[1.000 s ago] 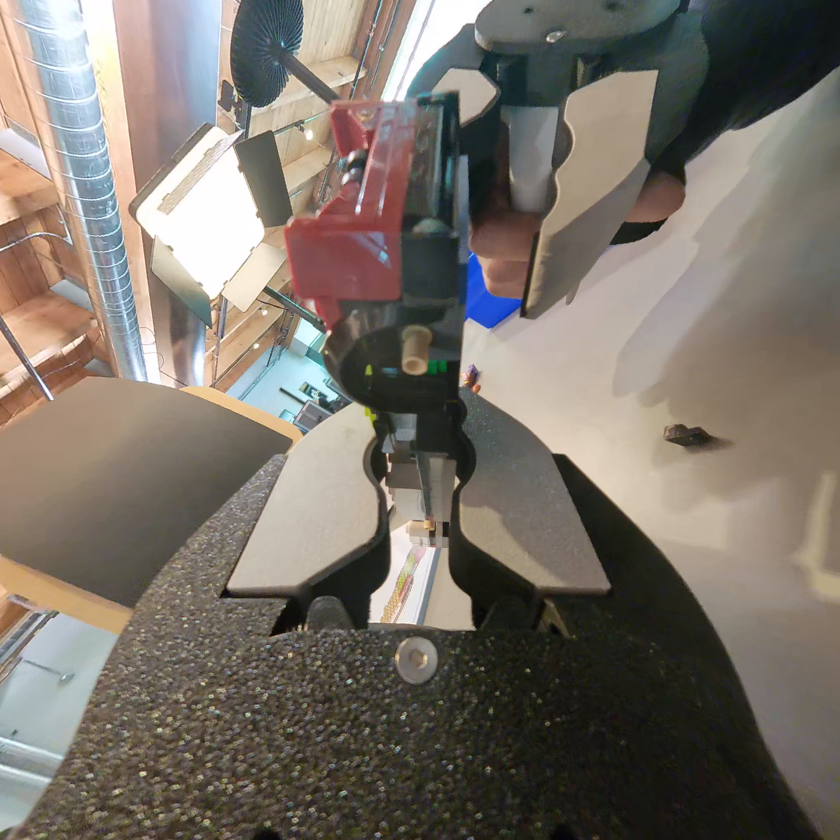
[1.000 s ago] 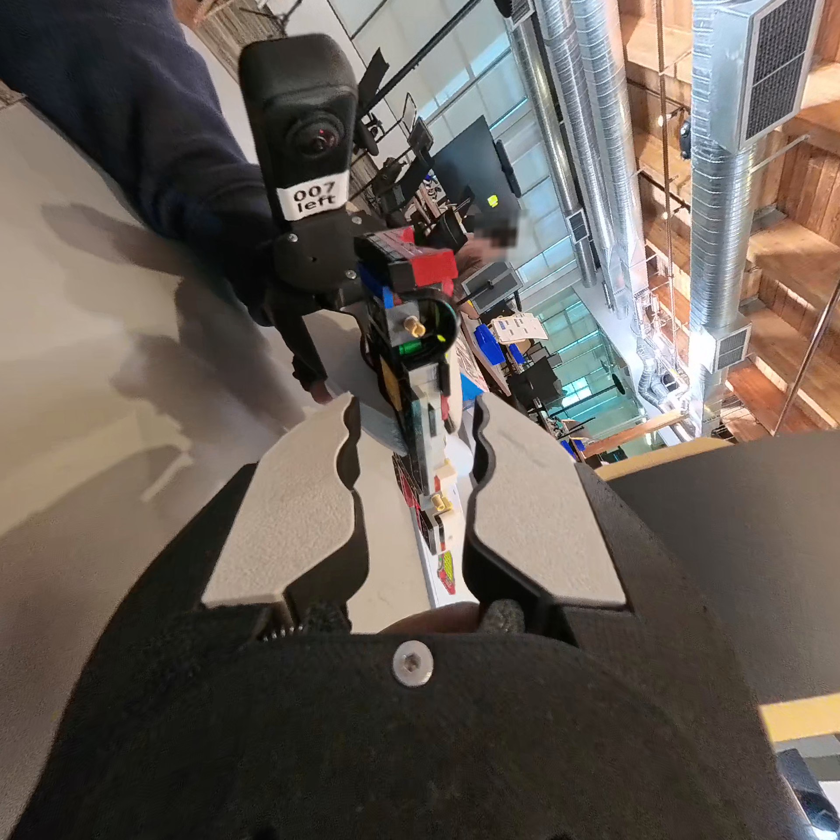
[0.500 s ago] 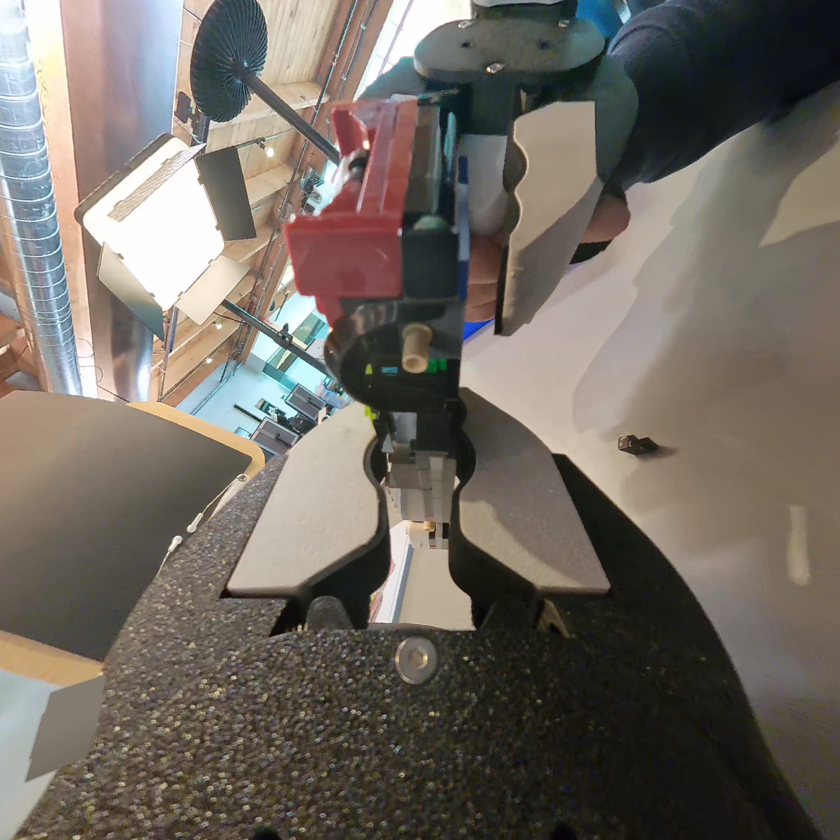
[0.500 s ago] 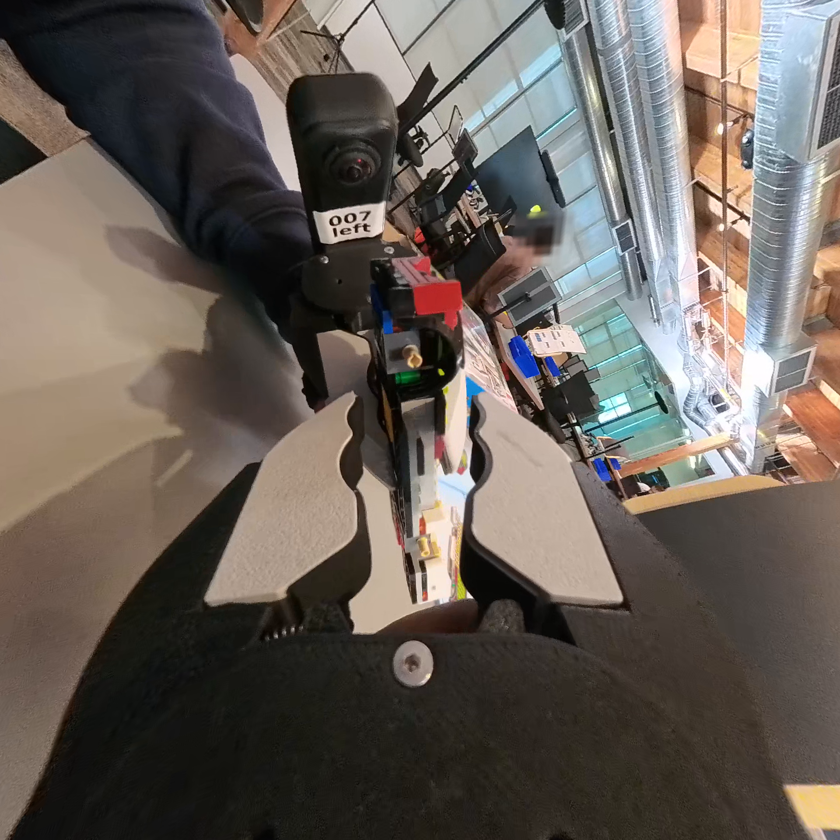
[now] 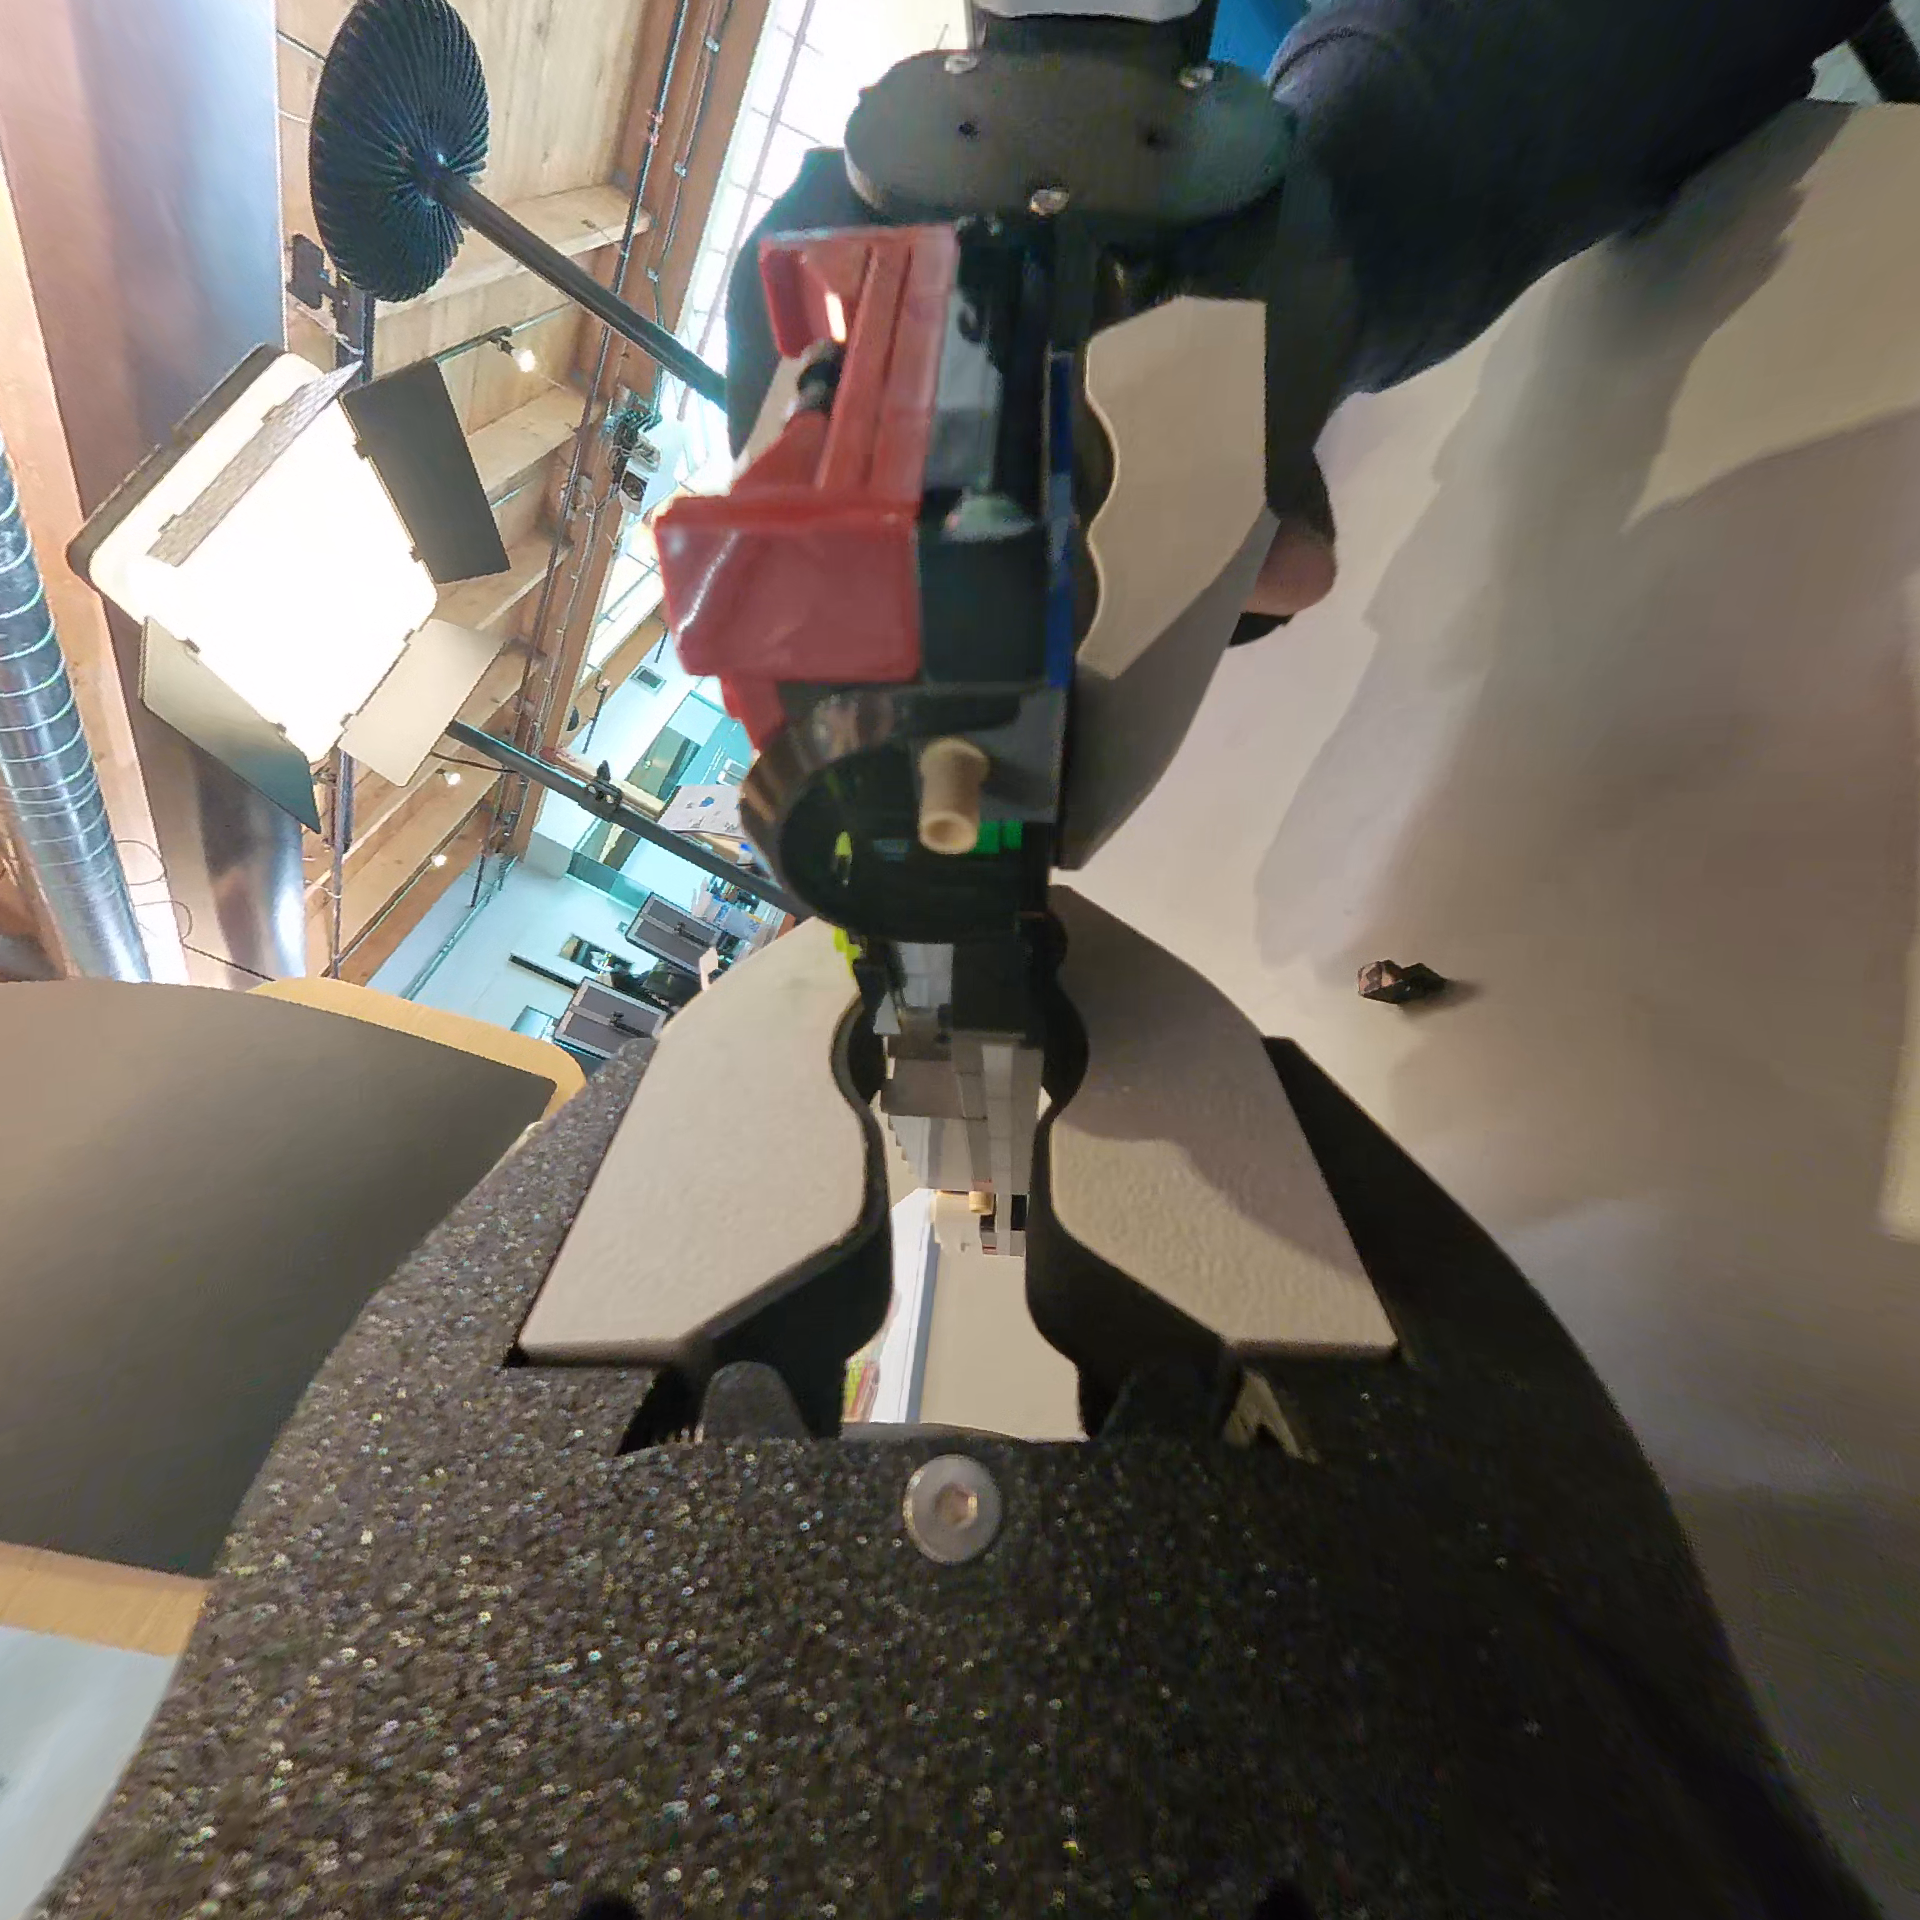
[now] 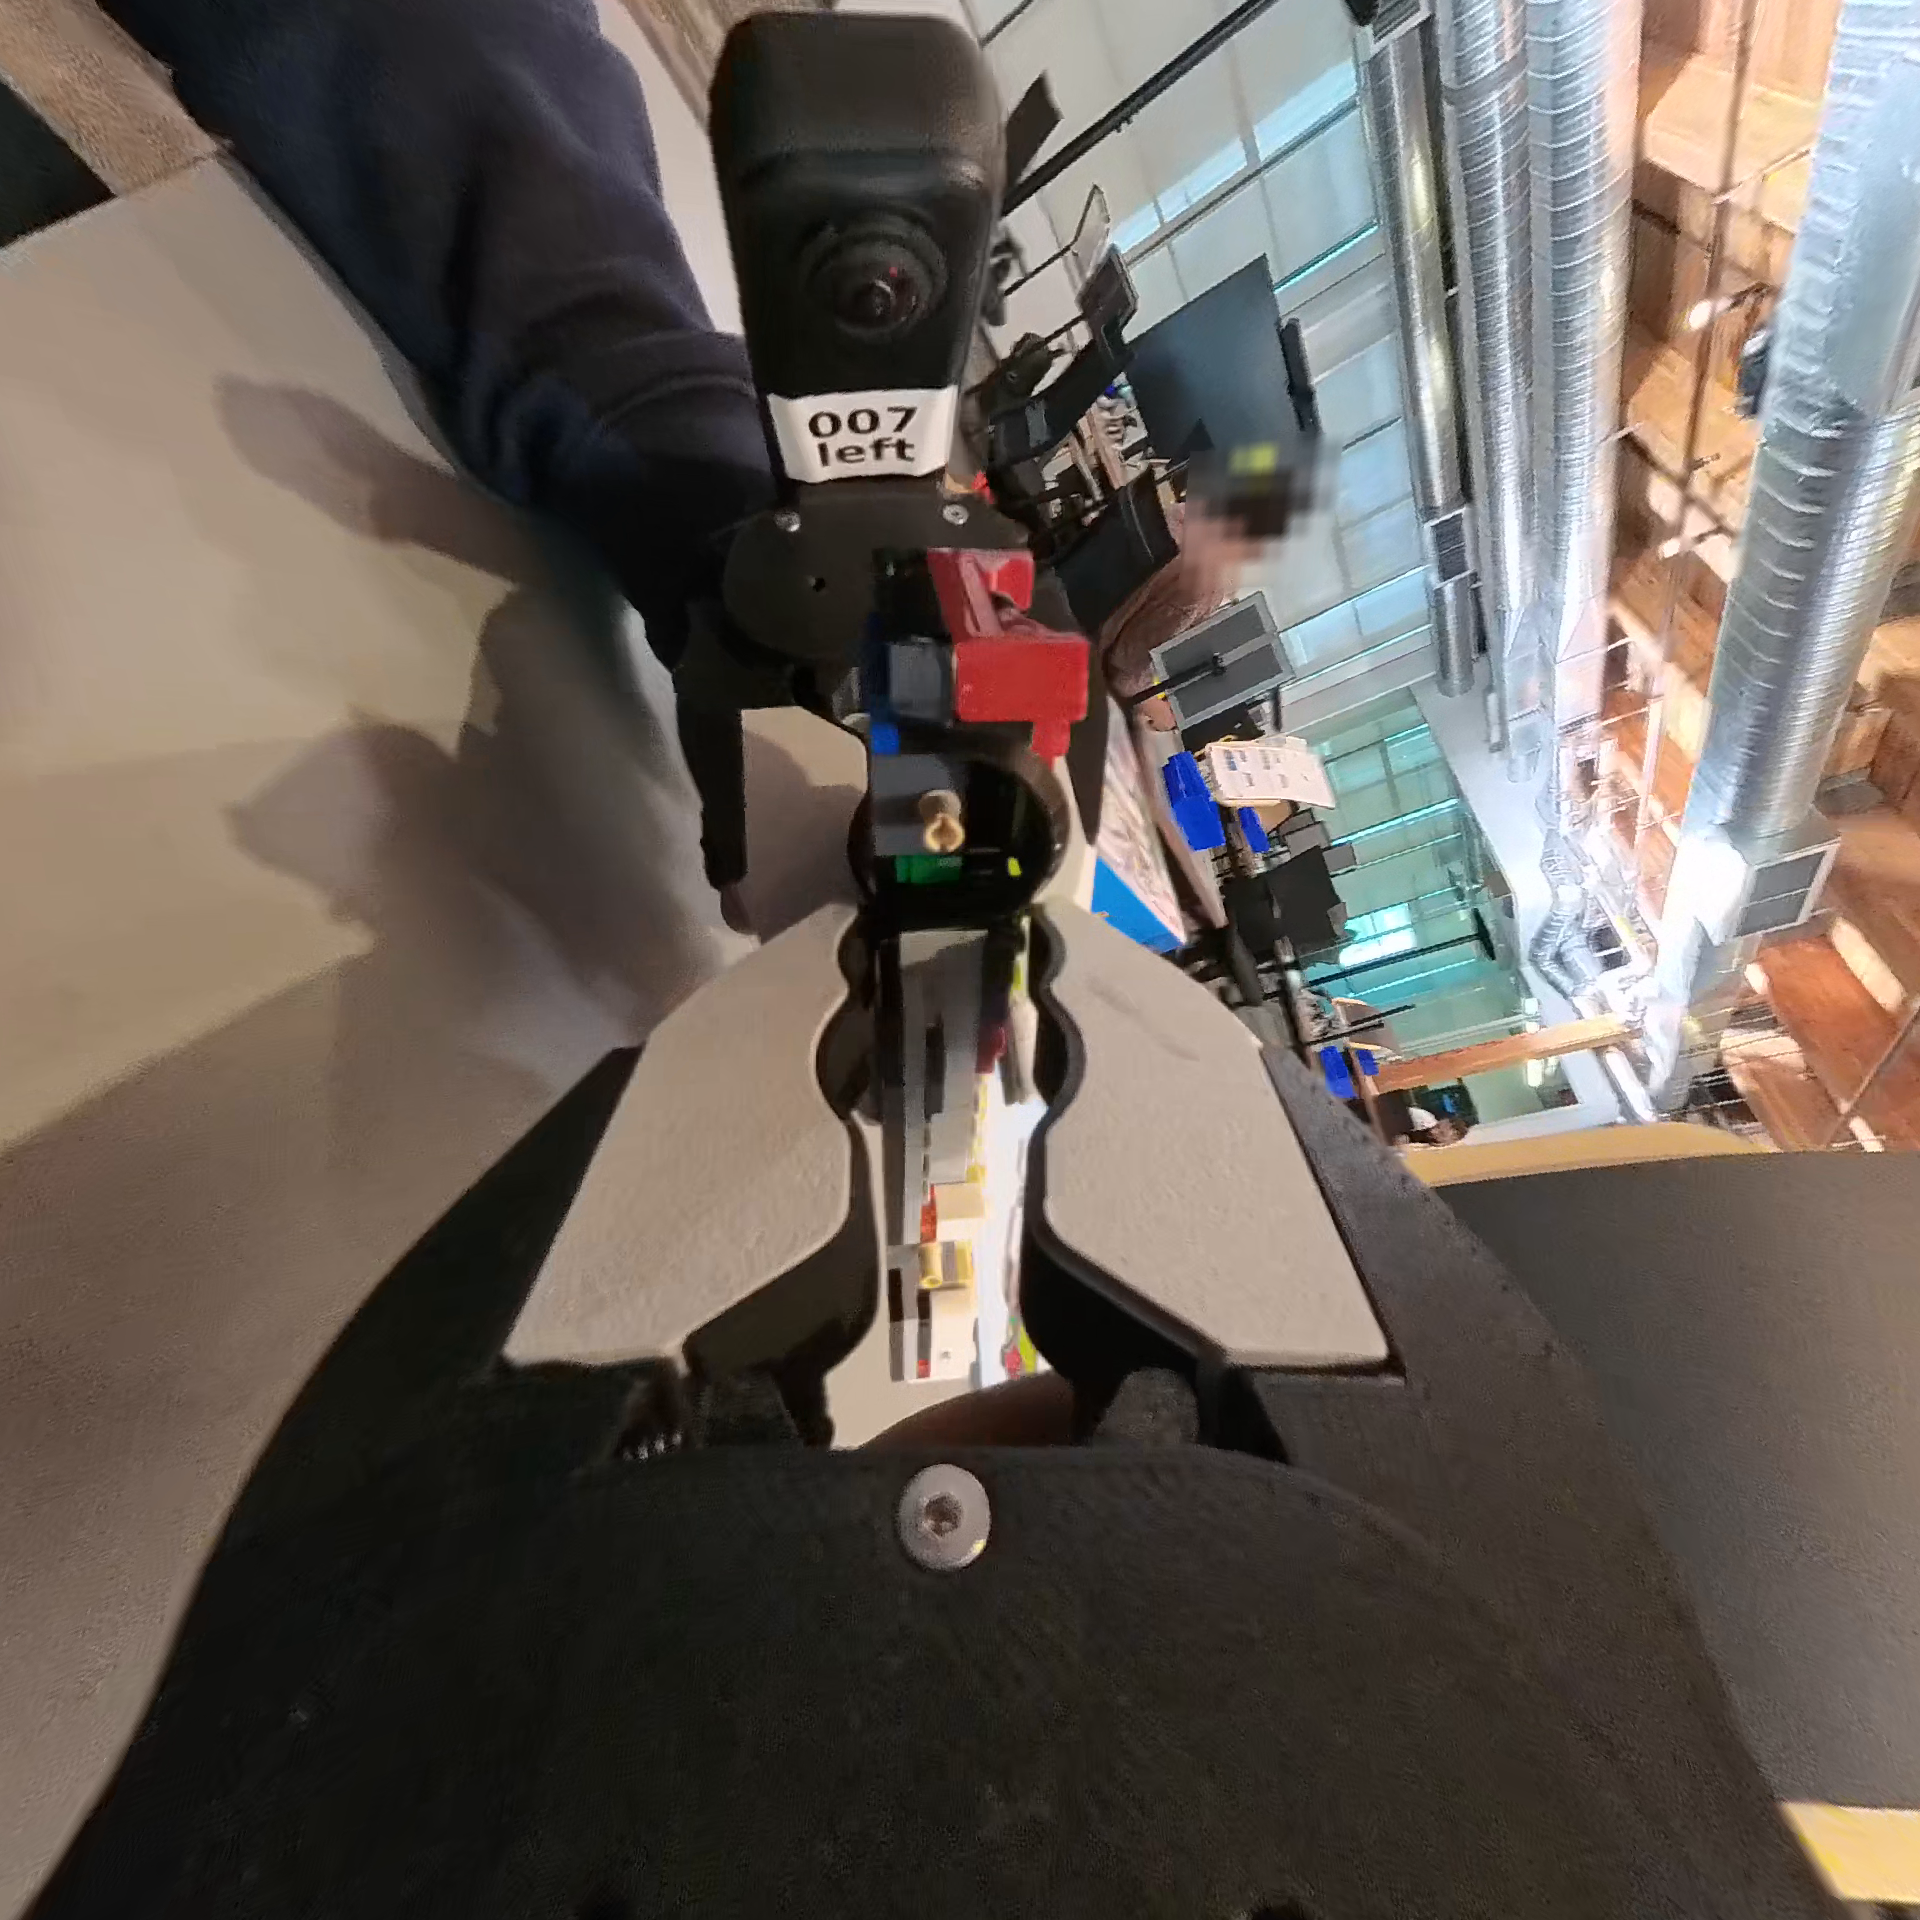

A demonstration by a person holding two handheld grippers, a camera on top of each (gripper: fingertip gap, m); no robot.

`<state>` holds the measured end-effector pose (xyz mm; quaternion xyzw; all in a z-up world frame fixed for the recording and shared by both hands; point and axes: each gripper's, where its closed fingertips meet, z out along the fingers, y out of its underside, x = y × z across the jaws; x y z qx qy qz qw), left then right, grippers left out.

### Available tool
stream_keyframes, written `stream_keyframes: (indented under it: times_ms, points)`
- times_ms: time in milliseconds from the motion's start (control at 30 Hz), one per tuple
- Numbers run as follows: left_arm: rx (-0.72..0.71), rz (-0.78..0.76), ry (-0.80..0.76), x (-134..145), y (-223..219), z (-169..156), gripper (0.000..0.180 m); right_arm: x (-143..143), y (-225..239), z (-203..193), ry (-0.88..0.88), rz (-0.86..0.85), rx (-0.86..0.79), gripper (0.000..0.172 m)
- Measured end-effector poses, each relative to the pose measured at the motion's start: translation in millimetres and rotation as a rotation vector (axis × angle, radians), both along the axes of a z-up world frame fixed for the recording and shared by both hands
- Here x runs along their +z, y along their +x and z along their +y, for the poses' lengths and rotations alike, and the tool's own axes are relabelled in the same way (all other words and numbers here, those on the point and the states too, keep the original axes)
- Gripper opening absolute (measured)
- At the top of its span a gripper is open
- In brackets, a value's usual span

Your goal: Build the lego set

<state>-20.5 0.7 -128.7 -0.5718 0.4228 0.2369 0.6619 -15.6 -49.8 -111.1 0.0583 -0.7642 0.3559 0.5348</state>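
Both grippers, left and right, are pinching the same multicoloured plastic brick model from opposite ends; I'd keep both squeezes firm and aligned.

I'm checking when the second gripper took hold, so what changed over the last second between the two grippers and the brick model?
The right gripper closed: its pads, earlier spread wide of the brick model, now press on its sides. It also moved nearer the left gripper. The left gripper kept its clamp on the model's other end, and the small dark piece stayed on the white table.
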Motion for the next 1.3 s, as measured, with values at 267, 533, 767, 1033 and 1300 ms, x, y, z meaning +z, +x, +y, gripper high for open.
stream_keyframes:
  times_ms: [267, 533, 767, 1033, 1300]
  points:
    - [0.036, 0.084, 0.017, 4, 3, 0, 0.026, 1, 6, -1, 0.033, 0.121, 0.020, 0.026]
    - [0.010, 0.124, 0.015, 10, 9, -6, 0.038, 0, 14, 0, 0.097, 0.241, 0.020, 0.026]
    - [0.051, 0.246, -0.021, 13, 3, -14, 0.040, 0, 14, 9, 0.128, 0.292, 0.002, 0.026]
    - [0.093, 0.405, -0.044, 3, 5, -12, 0.039, -5, 15, 8, 0.177, 0.327, 0.006, 0.026]
    - [0.105, 0.479, -0.013, -1, 9, -9, 0.037, -11, 16, 9, 0.252, 0.385, -0.004, 0.026]
